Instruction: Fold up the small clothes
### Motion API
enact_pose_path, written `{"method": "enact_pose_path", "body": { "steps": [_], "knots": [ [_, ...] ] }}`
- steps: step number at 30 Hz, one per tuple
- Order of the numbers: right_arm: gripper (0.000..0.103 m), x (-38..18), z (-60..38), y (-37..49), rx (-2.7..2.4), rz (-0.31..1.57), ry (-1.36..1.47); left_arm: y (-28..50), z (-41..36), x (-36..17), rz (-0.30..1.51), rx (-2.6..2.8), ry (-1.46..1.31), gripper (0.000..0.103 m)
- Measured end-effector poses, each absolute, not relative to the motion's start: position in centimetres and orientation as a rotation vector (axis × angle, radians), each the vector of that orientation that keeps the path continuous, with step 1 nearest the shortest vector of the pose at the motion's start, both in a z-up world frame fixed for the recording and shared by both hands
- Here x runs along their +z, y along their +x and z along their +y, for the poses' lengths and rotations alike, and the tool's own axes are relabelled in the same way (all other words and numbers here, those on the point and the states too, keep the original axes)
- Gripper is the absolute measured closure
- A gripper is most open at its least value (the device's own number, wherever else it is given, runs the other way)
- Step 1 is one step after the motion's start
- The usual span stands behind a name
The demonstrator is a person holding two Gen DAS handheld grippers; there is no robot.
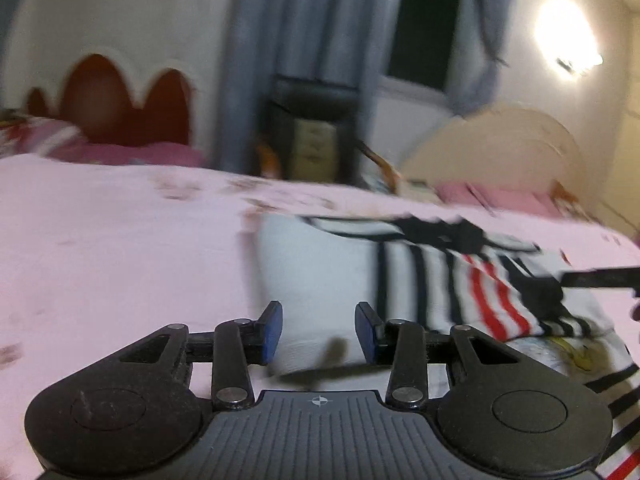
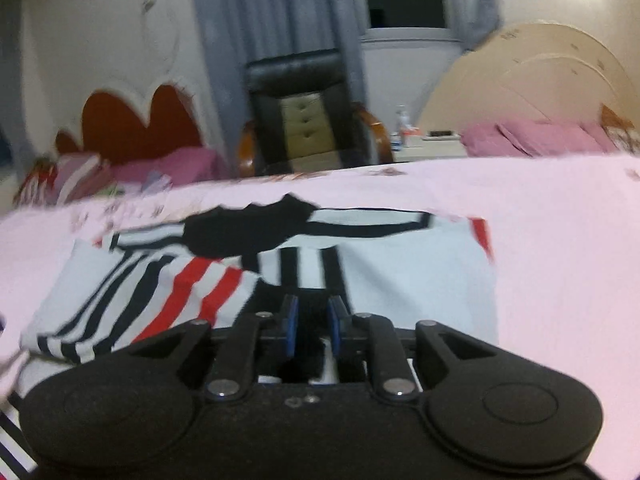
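Striped shirt [image 2: 400,272], white w/ black & red bands, lies on the pink bed [image 2: 560,240], one sleeve already turned in over the body. Looks like mid-fold. Left hand-held gripper [image 1: 319,330] is spread wide, a white edge of cloth between its fingers, nothing pinched. Right hand-held gripper [image 2: 311,326] is narrow, dark fabric in the gap; can't tell if it's clamped. Next, prob. pinch both edges & carry them across evenly. Count: 1 shirt, 2 grippers.
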State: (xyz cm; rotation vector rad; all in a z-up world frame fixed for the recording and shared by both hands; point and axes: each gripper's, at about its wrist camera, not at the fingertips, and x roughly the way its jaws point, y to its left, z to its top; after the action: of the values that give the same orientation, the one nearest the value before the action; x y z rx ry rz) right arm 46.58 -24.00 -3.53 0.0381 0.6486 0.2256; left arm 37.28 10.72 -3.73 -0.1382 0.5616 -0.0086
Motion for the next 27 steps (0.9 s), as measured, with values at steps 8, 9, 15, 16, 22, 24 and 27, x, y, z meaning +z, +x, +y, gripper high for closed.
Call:
{"method": "enact_pose_path", "body": {
  "steps": [8, 9, 15, 16, 22, 24, 27],
  "knots": [
    [0.087, -5.6, -21.5, 47.7, 0.25, 0.734, -0.132, 41.8, 9.1, -6.0, 0.635, -0.02, -0.111, 0.046],
    [0.083, -5.1, -21.4, 47.7, 0.258, 0.706, -0.122, 42.3, 9.7, -5.5, 0.608, -0.009, -0.123, 0.046],
    [0.084, -4.1, -17.0, 50.5, 0.372, 0.663, -0.06, 49.2, 12.2, -4.8, 0.6, 0.017, -0.158, 0.045],
    [0.084, -4.1, -16.1, 51.3, 0.386, 0.665, -0.053, 50.3, 12.4, -5.0, 0.615, 0.02, -0.161, 0.045],
    [0.085, -6.9, -12.4, 54.6, 0.418, 0.721, -0.101, 54.0, 14.9, -7.5, 0.683, 0.051, -0.178, 0.046],
    [0.085, -7.2, -12.6, 55.0, 0.42, 0.704, -0.088, 53.3, 14.7, -6.9, 0.674, 0.073, -0.16, 0.046],
    [0.082, -5.7, -13.2, 54.1, 0.406, 0.671, -0.054, 50.8, 12.4, -5.1, 0.581, 0.03, -0.157, 0.046]
  ]
}}
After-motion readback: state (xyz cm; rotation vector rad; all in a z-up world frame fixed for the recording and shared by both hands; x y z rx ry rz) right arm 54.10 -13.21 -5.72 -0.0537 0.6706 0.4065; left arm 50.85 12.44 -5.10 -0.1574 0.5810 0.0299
